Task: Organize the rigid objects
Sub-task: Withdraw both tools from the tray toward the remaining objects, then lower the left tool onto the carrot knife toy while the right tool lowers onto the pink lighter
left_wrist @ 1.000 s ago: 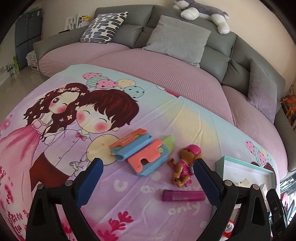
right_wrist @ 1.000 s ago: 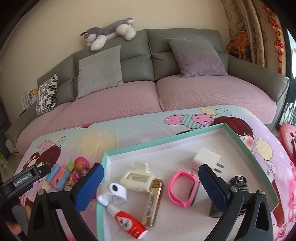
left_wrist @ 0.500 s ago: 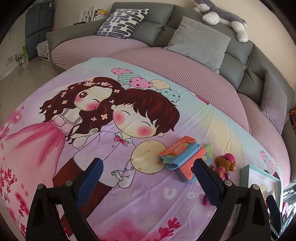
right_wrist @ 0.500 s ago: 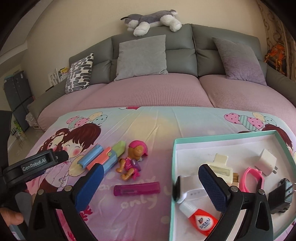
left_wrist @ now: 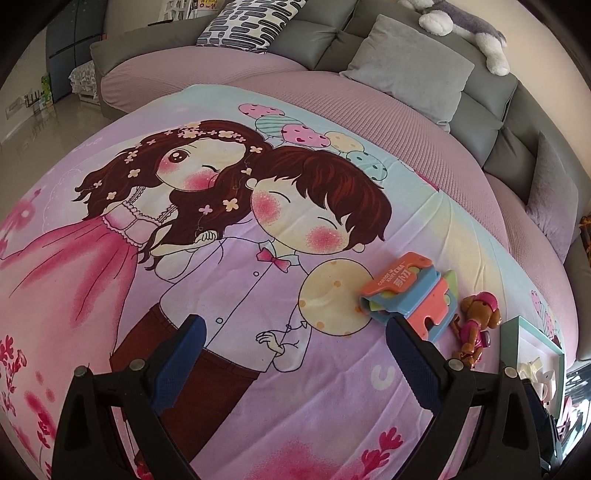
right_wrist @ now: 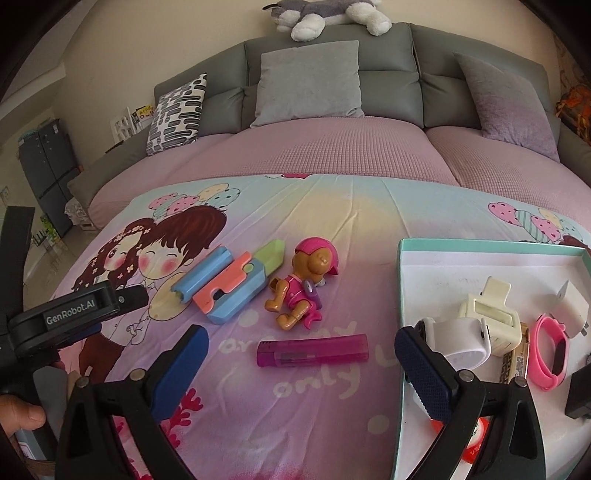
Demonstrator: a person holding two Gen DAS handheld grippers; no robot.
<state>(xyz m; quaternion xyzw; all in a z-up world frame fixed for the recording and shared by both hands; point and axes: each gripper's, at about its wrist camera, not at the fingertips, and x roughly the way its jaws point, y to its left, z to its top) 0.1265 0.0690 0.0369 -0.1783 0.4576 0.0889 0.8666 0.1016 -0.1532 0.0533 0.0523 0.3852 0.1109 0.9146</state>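
A magenta lighter (right_wrist: 312,349) lies on the cartoon cloth between my right gripper's open fingers. Behind it lie a brown puppy toy in pink (right_wrist: 303,290) (left_wrist: 476,326) and a blue, orange and green carrot knife toy (right_wrist: 229,288) (left_wrist: 408,291). A teal-rimmed white box (right_wrist: 400,280) (left_wrist: 557,349) at the right holds a white clip, a white strap, a pink band, a charger and other small items. My right gripper (right_wrist: 301,363) is open and empty above the lighter. My left gripper (left_wrist: 293,360) is open and empty over bare cloth, left of the knife toy.
The cartoon cloth (left_wrist: 221,258) covers a low table in front of a pink and grey sofa (right_wrist: 314,155) with cushions and a plush husky (right_wrist: 325,14). The left gripper's body (right_wrist: 70,310) shows at the left of the right wrist view. Floor lies beyond the cloth's left edge.
Both grippers have swung left. The right one moved from over the box to over the lighter. The left one moved off the toys to bare cloth. Both stayed open.
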